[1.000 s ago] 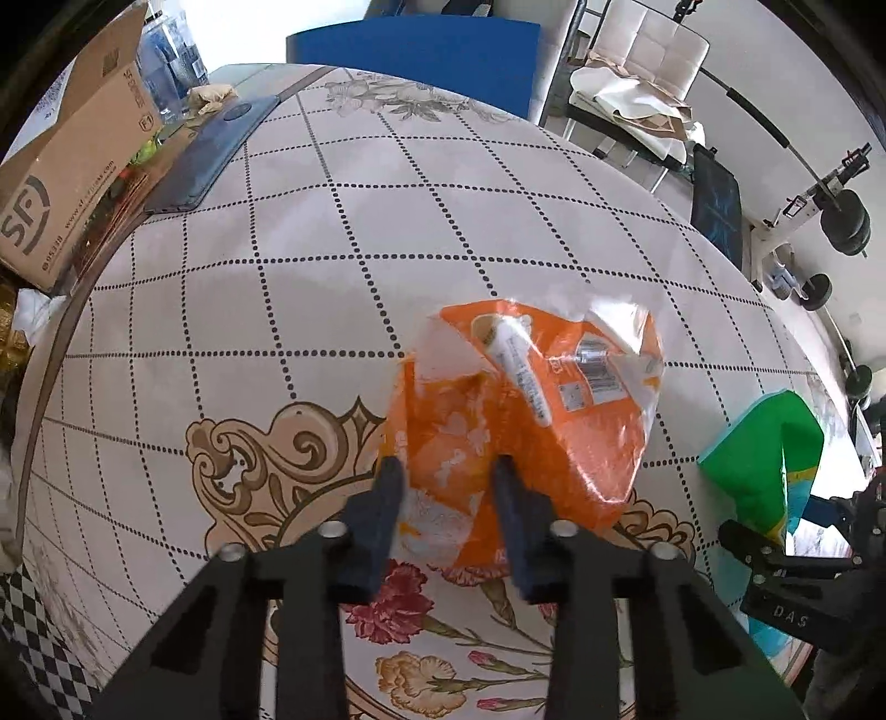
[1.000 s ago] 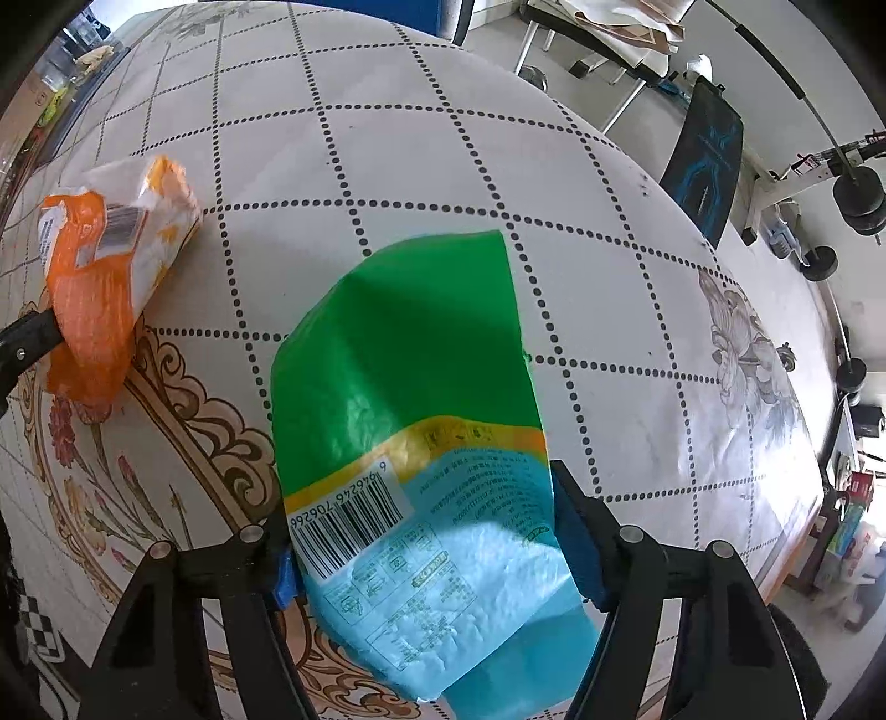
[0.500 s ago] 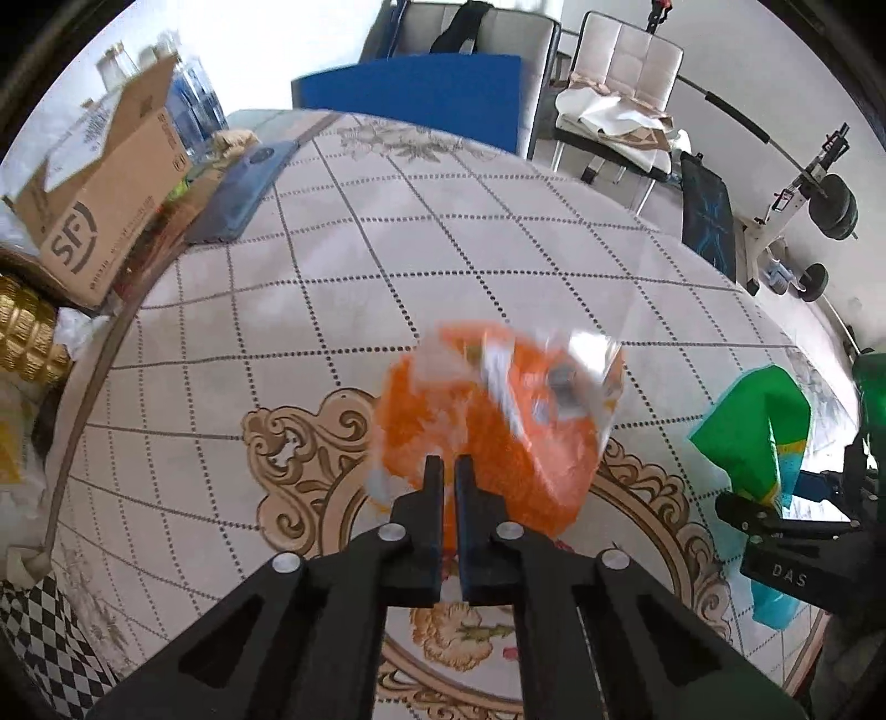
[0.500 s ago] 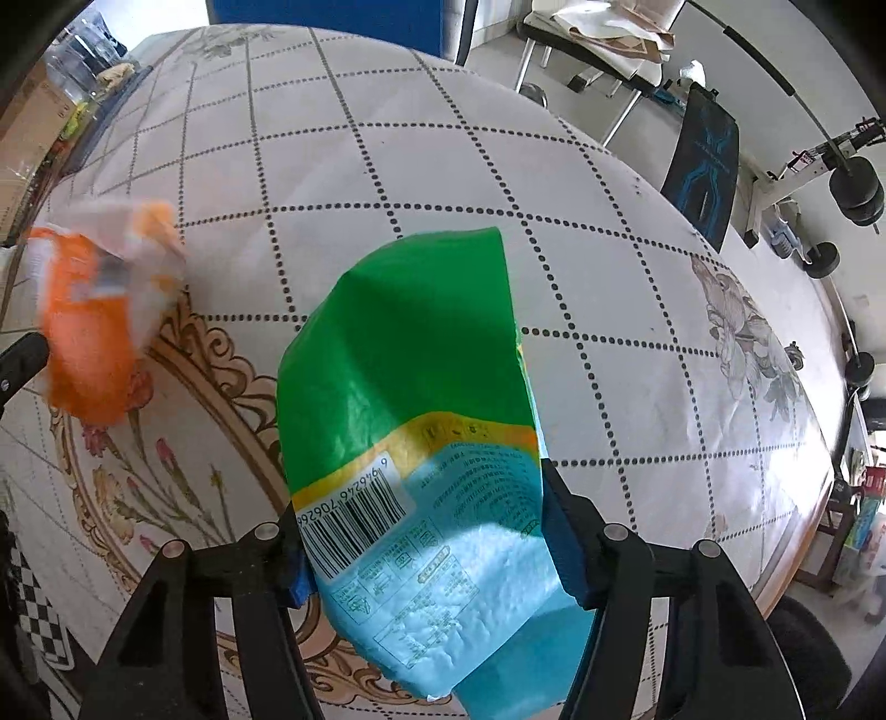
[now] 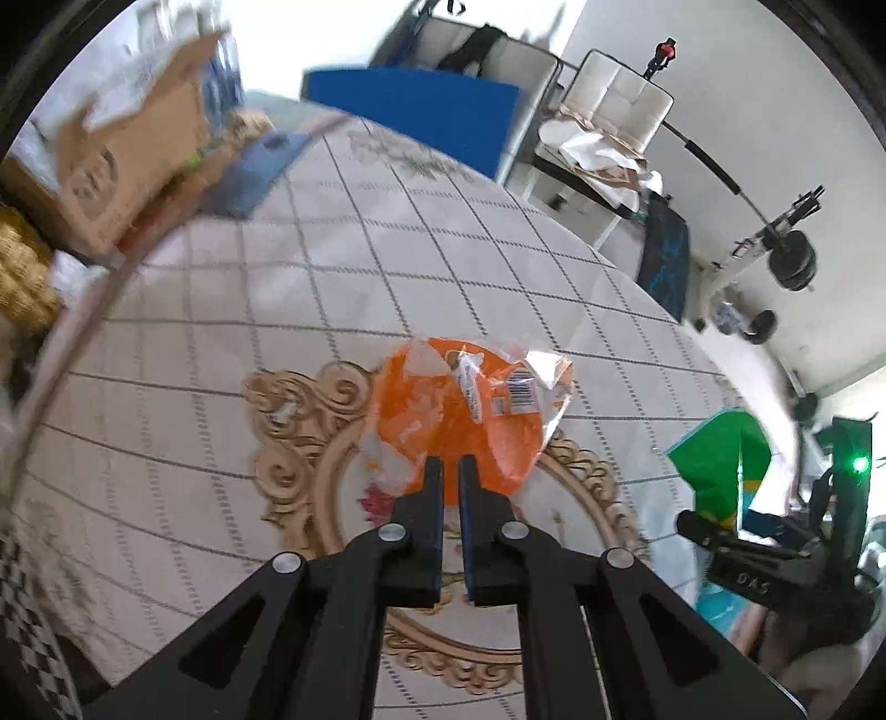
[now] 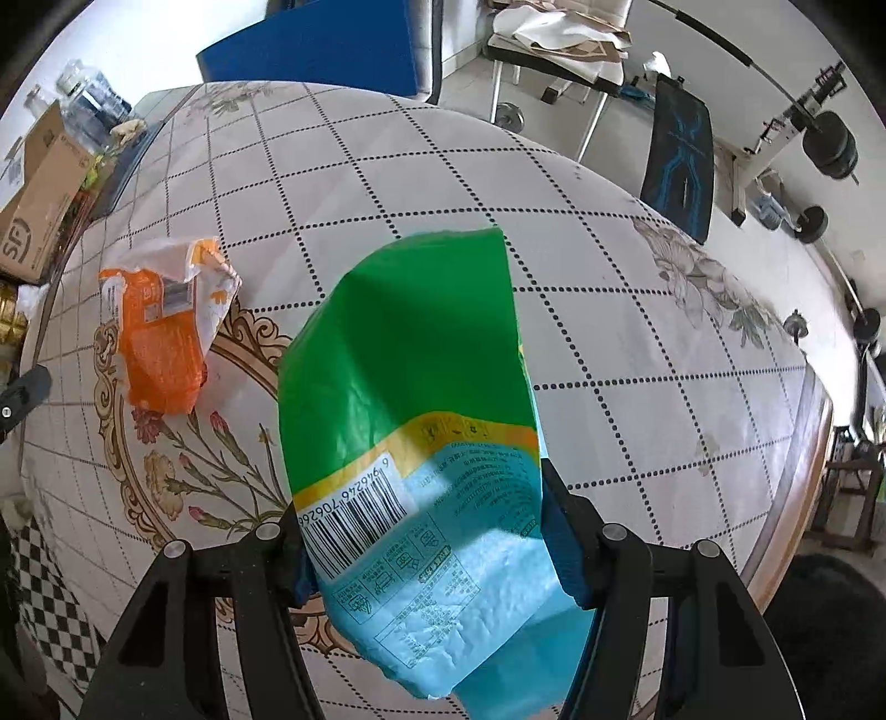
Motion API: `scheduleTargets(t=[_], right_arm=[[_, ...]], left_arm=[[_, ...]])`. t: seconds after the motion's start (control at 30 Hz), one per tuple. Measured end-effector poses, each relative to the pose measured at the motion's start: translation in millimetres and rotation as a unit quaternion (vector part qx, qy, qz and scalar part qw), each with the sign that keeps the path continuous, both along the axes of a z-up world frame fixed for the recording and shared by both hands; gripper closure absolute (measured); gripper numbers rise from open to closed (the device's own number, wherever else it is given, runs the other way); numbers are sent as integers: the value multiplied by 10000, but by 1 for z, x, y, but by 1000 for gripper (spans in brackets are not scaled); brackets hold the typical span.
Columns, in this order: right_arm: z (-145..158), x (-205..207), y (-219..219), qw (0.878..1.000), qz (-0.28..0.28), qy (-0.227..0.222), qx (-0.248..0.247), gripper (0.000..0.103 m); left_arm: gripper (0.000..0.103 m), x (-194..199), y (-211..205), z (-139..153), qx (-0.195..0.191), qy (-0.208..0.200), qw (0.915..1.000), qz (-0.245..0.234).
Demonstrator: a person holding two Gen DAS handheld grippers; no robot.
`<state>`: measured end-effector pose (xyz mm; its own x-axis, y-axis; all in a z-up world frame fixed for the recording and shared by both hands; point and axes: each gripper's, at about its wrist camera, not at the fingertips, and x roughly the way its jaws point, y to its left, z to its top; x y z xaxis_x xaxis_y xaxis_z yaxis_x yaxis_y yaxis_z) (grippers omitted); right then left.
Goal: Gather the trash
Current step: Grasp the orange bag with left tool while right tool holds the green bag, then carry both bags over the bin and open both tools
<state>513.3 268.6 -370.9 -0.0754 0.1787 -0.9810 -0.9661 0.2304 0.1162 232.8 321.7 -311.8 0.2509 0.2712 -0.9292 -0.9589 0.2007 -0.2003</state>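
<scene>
An orange snack wrapper (image 5: pixel 465 410) lies on the patterned tablecloth (image 5: pixel 343 266); it also shows in the right wrist view (image 6: pixel 160 327). My left gripper (image 5: pixel 449 471) is shut and empty, its tips just short of the wrapper's near edge. My right gripper (image 6: pixel 423 498) is shut on a green and light-blue bag (image 6: pixel 421 421) and holds it above the table. That bag also shows at the right of the left wrist view (image 5: pixel 720 454).
A cardboard box (image 5: pixel 122 166), bottles and a blue tablet (image 5: pixel 255 171) crowd the table's far left edge. A blue chair back (image 6: pixel 315 50) stands behind the table. A bench and weights (image 6: pixel 825 144) stand beyond on the right.
My left gripper closed from open without taking the orange wrapper, then drew back and rose. My right gripper lifted the green bag higher.
</scene>
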Motion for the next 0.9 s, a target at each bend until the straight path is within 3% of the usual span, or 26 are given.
scheduleTargets(t=[0.17,0.23,0.27,0.37,0.6,0.63,0.67,0.73,0.8,0.9], right_arm=[[-10,16,17,9998,-162,125,-40,37],[-17,20,24,9998,-141,103,-58,37],[-19,22,27,9998,-135,108,-68,37],[-24,27,37,9998,-115,136,-77,37],[-41,30,55,9997,-108,104,-182,37],[-42,30,55,9997,-105,92,-189,37],[-43,30,55,9997,-105,86,-185,37],[-43,30,53,9998,-94,66,-162,37],[-43,30,50,9999,-101,41,-134,37],[-39,30,42,9999,-142,19,-79,37]], left_arm=[[95,7,27,-24,-434,-118,9990,-44],[77,8,35,-32,-515,-129,9986,-8],[61,8,38,-34,-504,-168,9986,27],[55,8,41,-40,-576,-261,9980,72],[56,28,51,-65,-689,144,9975,70],[61,29,51,-66,-664,144,9977,87],[78,30,52,-66,-635,103,9979,98],[82,34,49,-61,-487,179,9986,80],[94,36,44,-53,-303,261,9992,-2],[97,36,36,-39,-60,372,9993,-84]])
